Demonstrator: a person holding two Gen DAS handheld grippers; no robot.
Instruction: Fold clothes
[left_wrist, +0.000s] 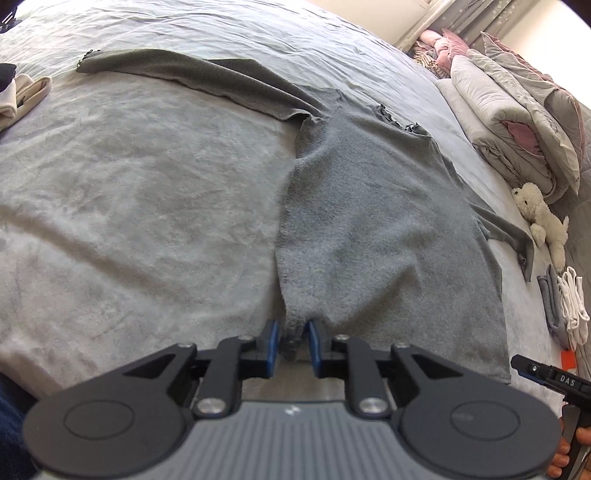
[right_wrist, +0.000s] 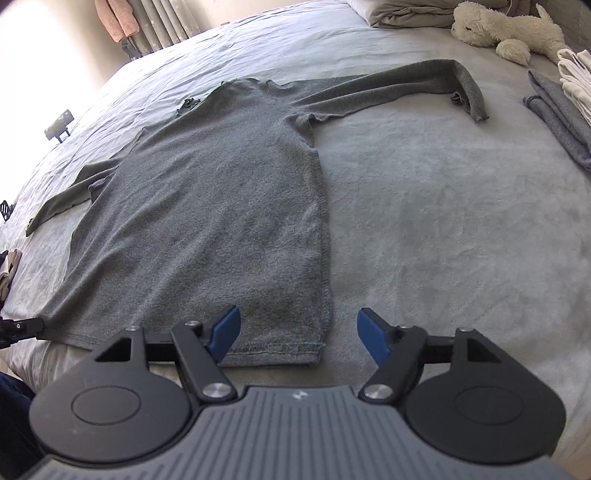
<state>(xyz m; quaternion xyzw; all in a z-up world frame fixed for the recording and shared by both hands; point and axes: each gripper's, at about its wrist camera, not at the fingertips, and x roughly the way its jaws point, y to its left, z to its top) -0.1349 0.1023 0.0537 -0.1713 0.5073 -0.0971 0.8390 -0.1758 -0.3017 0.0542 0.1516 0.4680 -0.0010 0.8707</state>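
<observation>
A grey long-sleeved sweater lies flat on the bed with both sleeves spread out. My left gripper is at its lower left hem corner. The bunched corner sits in the narrow gap between the blue pads, which stand slightly off the fabric. In the right wrist view the sweater fills the middle. My right gripper hovers wide open over the lower right hem corner, touching nothing. The left gripper shows at the hem's far left end. The right gripper, held by a hand, shows at the lower right.
A white plush toy lies at the bed's far side beside folded bedding. A stack of folded grey and white clothes sits right of the sweater. Beige garments lie at the far left. The bed cover is soft and wrinkled.
</observation>
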